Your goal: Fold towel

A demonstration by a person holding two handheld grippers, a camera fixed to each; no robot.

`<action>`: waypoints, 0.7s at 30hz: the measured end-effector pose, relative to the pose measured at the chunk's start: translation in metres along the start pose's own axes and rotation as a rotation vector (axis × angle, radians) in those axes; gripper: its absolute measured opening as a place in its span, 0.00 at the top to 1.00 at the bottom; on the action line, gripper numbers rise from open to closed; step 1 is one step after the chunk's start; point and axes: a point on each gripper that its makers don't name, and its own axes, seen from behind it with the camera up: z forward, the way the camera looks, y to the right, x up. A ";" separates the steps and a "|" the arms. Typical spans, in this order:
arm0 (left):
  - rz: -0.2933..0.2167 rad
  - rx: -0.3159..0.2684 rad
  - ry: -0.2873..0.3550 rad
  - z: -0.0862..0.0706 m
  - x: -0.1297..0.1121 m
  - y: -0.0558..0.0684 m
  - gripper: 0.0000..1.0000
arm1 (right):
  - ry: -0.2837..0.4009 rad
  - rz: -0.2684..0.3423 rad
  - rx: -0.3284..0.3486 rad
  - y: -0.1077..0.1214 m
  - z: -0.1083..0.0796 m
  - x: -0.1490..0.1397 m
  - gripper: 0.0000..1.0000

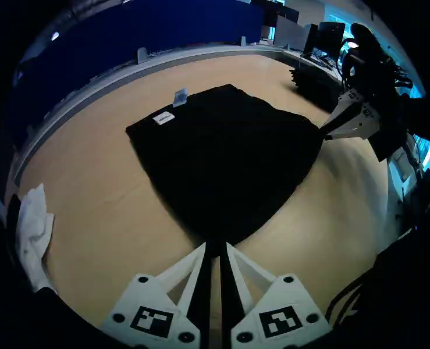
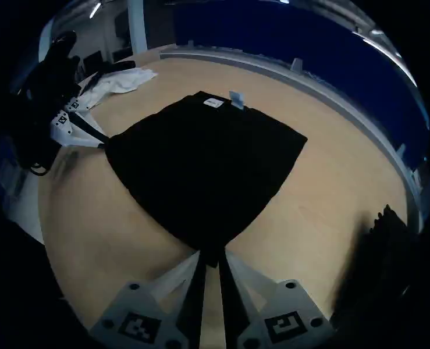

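A black towel lies flat on the wooden table, with a white label near its far corner. In the left gripper view, my left gripper is shut on the towel's near corner. Farther right, my right gripper pinches another corner. In the right gripper view, the same towel spreads ahead and my right gripper is shut on its near corner. My left gripper grips the corner at the left, held by a dark-sleeved hand.
A crumpled white cloth lies at the table's left edge, seen also as the white cloth at the far left. A dark folded stack sits at the far right. A blue partition runs behind the table.
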 end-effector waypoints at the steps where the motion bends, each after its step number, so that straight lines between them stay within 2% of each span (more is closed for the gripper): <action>1: -0.002 0.001 0.001 -0.002 0.000 0.001 0.91 | -0.001 -0.001 -0.001 -0.001 -0.002 0.001 0.85; 11: -0.053 0.005 0.008 -0.032 0.005 0.012 0.91 | -0.005 0.005 0.011 -0.013 -0.032 0.007 0.85; 21: -0.116 0.010 0.036 -0.071 0.018 0.023 0.91 | 0.008 0.008 0.015 -0.022 -0.065 0.018 0.85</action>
